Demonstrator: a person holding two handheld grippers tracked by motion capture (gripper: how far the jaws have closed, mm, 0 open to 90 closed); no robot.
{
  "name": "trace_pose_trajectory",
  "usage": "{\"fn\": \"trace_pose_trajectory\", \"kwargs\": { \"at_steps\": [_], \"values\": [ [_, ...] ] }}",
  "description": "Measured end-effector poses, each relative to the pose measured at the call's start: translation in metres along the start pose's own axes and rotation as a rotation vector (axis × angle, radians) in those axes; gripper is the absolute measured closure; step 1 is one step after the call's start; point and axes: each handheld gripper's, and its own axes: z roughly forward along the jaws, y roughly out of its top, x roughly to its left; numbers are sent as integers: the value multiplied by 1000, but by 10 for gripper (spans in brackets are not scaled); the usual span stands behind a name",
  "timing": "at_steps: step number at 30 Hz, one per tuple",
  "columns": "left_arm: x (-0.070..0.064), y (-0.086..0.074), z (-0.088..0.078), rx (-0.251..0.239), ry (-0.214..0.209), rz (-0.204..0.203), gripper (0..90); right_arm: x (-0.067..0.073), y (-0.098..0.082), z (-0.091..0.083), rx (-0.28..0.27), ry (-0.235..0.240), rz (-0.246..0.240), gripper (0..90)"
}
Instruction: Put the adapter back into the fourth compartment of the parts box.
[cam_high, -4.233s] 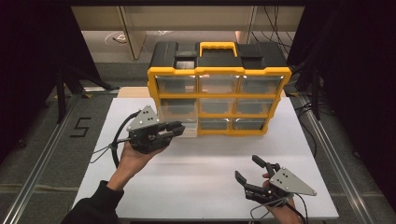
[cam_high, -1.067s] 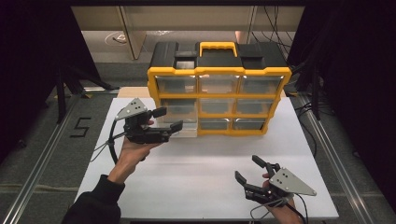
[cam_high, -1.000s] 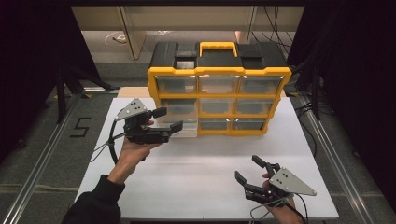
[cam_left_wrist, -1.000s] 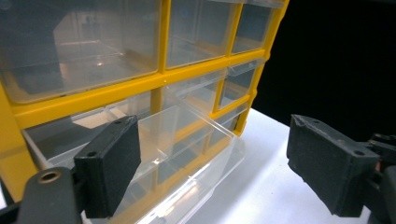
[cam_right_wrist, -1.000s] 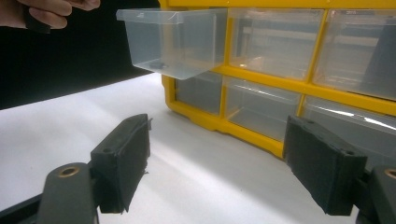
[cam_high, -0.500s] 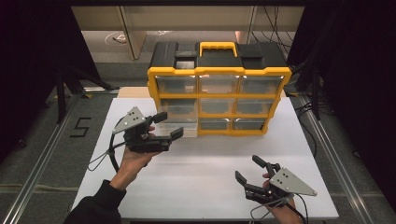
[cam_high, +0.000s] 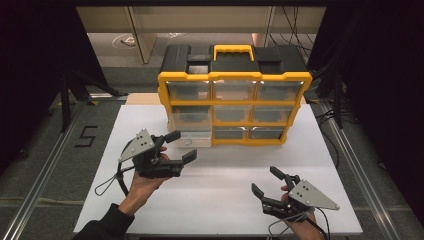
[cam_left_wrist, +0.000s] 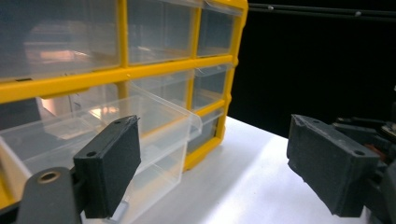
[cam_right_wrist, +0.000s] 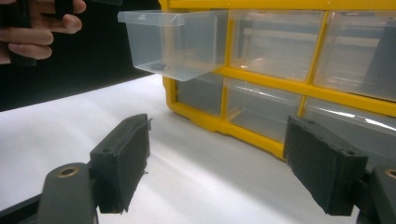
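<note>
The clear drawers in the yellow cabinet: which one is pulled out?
The middle-row drawer at the cabinet's left end, nearest the left gripper. It juts forward; the others sit flush.

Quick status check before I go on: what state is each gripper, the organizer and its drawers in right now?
Left gripper: open, holding nothing, near the pulled drawer.
Right gripper: open, holding nothing, low over the white table.
Organizer: upright, top lid closed, handle folded down.
Middle-left drawer: pulled partly out.
Other drawers: pushed in.
</note>
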Motion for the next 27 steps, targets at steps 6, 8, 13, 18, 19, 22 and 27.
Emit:
{"fn": "trace_pose_trajectory", "kwargs": {
  "at_steps": [6,8,13,18,19,22,27],
  "values": [
    [-4,-8,-1,6,-32,-4,162,0,0,0,3,2,0,238],
    [-5,-11,-2,11,-36,-4,159,0,0,0,1,4,-1,238],
    [-5,-19,-4,26,-40,-4,159,0,0,0,1,3,0,237],
    [-5,-25,-6,27,-36,6,159,0,0,0,1,5,0,237],
    [-5,-26,-7,25,-34,9,159,0,-1,1,2,6,-2,237],
    [-6,-29,-8,21,-37,8,159,0,-1,1,-2,6,-1,237],
    [-8,-34,-9,31,-40,22,160,0,-1,1,1,6,0,234]
  ]
}}
